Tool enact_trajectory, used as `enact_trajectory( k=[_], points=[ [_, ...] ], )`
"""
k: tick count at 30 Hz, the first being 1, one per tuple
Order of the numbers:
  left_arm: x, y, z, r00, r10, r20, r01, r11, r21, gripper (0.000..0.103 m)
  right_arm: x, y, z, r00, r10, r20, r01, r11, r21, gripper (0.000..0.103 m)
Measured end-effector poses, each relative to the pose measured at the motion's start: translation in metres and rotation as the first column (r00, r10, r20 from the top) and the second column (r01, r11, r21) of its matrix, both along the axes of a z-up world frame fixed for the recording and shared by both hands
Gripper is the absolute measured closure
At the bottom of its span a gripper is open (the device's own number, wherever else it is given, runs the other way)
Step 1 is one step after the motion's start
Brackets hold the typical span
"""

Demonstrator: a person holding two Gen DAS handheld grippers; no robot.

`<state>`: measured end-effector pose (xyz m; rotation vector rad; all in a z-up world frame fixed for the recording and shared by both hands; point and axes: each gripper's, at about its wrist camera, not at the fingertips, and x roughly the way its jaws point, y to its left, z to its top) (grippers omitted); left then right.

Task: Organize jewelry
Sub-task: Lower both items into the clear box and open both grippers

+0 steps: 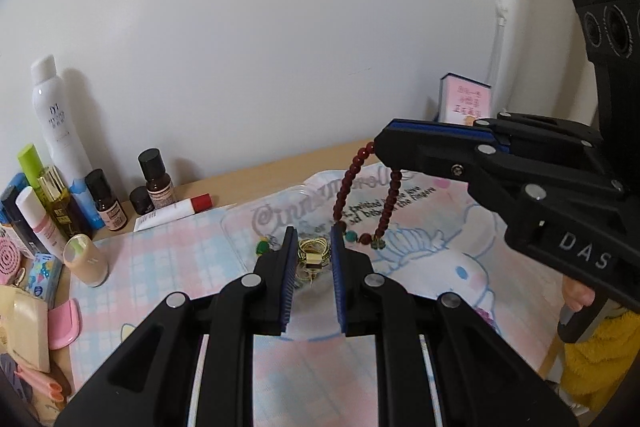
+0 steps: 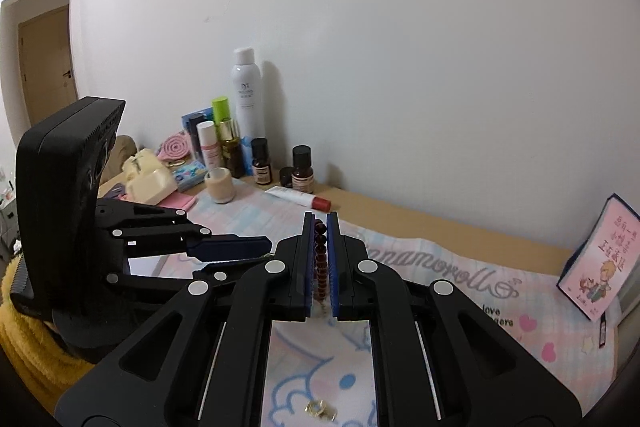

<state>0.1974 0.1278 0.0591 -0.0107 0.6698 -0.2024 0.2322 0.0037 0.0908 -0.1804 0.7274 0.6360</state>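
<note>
Left wrist view shows the right gripper (image 1: 378, 143) pinching a dark red bead bracelet (image 1: 366, 203) aloft above the clear tray (image 1: 240, 227), the left gripper (image 1: 314, 241) standing narrowly parted over gold jewelry (image 1: 312, 253) in it, so lowering the bracelet into that tray looks next.

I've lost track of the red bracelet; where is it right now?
The red bracelet hangs from the shut right tool, seen right of centre in the left wrist view, above the mat and just beyond the left tool.
</note>
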Motion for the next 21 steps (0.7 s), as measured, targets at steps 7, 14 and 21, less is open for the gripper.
enact_trajectory(
  k=[7, 14, 21],
  points=[
    [0.028, 0.012, -0.021, 0.998, 0.032, -0.063, -0.034, 0.999, -0.025, 0.087, 0.021, 0.008, -0.030, 0.998, -0.022, -0.053, 0.020, 0.999, -0.033, 0.097],
    [0.036, 0.010, -0.032, 0.995, 0.034, -0.092, -0.035, 0.999, -0.007, 0.087, 0.025, 0.010, -0.049, 0.996, -0.019, -0.088, 0.015, 0.999, -0.049, 0.097],
    [0.044, 0.009, -0.041, 0.992, 0.047, -0.114, -0.046, 0.999, 0.010, 0.087, 0.025, 0.008, -0.059, 0.994, -0.025, -0.102, 0.017, 0.997, -0.077, 0.097]
  ],
)
